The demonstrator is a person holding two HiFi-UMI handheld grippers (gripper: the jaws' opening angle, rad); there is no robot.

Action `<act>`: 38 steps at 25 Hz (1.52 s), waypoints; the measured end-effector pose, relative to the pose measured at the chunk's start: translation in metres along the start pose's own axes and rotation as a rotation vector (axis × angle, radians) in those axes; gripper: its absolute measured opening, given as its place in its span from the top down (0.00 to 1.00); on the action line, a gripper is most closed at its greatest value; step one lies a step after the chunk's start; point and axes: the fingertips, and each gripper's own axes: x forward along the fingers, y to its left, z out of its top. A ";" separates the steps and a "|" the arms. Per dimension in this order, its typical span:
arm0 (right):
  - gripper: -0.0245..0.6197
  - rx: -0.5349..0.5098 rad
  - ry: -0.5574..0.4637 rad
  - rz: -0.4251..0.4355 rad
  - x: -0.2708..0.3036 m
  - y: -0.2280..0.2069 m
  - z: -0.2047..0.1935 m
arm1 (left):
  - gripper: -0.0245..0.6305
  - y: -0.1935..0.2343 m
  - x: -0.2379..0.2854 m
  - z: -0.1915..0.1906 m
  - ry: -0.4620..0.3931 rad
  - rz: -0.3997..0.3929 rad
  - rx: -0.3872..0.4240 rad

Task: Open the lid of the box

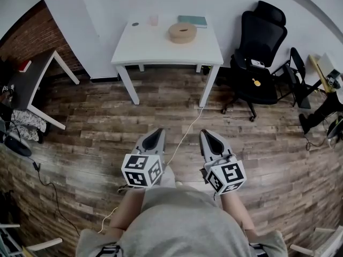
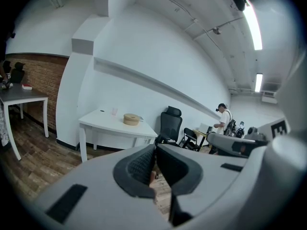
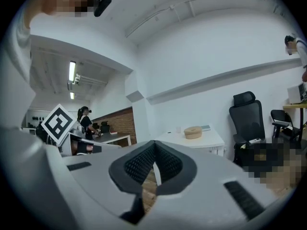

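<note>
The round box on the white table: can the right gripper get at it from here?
Probably not yet. The right gripper is held by the person's body, while the round box sits on the white table across the wood floor. Nothing seems to block the path; the person must walk closer.

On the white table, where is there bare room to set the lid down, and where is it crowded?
The white table is bare along its whole near edge, in front of the round box, and on its left half in front of the cup and small dark disc. The far edge is crowded: disc, cup, book, box.
</note>
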 end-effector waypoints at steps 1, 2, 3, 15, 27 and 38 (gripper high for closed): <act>0.96 0.001 -0.003 0.001 0.000 0.000 0.001 | 0.94 0.000 0.000 0.000 0.002 -0.001 0.000; 0.96 0.002 -0.004 0.002 0.001 -0.001 0.002 | 0.94 0.000 0.002 0.000 0.003 -0.002 -0.001; 0.96 0.003 -0.006 0.003 0.002 -0.002 0.002 | 0.94 0.000 0.003 0.000 0.003 -0.002 -0.002; 0.96 0.032 0.006 -0.040 0.051 -0.042 -0.002 | 0.94 0.031 0.064 0.014 0.007 -0.020 -0.011; 0.96 0.004 0.000 -0.059 0.190 -0.091 0.027 | 0.94 0.098 0.180 0.071 0.052 -0.080 0.036; 0.96 -0.007 0.035 -0.074 0.309 -0.120 0.040 | 0.94 0.166 0.269 0.122 0.078 -0.132 0.069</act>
